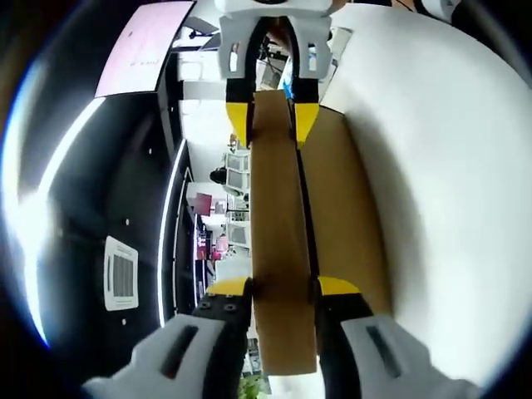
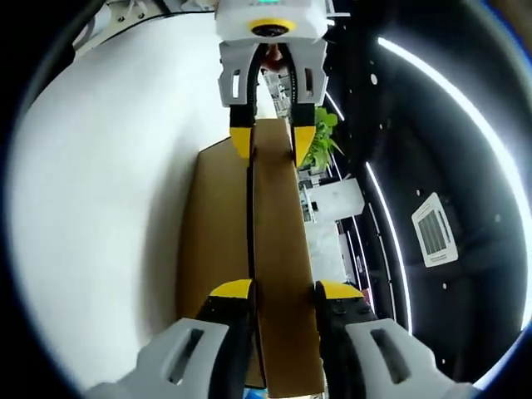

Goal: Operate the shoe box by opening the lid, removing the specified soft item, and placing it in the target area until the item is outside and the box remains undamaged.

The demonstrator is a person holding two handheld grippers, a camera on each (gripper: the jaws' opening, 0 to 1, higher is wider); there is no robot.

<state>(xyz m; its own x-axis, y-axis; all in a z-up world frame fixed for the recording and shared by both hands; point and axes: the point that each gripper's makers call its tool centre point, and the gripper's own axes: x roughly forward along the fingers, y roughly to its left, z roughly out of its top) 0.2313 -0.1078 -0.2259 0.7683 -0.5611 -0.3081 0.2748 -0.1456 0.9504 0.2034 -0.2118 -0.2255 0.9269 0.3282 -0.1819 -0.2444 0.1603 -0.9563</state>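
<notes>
A brown cardboard shoe box lid (image 1: pixel 283 216) runs edge-on up the middle of the left gripper view. My left gripper (image 1: pixel 283 287) is shut on its near end, a yellow-tipped finger on each side. At the far end my right gripper (image 1: pixel 272 125) faces me, also shut on the lid. The right gripper view mirrors this: my right gripper (image 2: pixel 284 289) clamps the lid (image 2: pixel 278 216) near the camera, and my left gripper (image 2: pixel 272 141) clamps the far end. A wider brown cardboard face (image 1: pixel 345 199) (image 2: pixel 218 224) lies beside the clamped edge, towards the table. The box's inside is hidden.
Both views are rolled sideways. The white table (image 1: pixel 449 191) (image 2: pixel 100 183) lies on the box's side. Opposite is a black ceiling with light strips and a vent (image 1: pixel 121 273) (image 2: pixel 432 230). A green plant (image 2: pixel 320 145) and office furniture (image 1: pixel 224 224) stand far off.
</notes>
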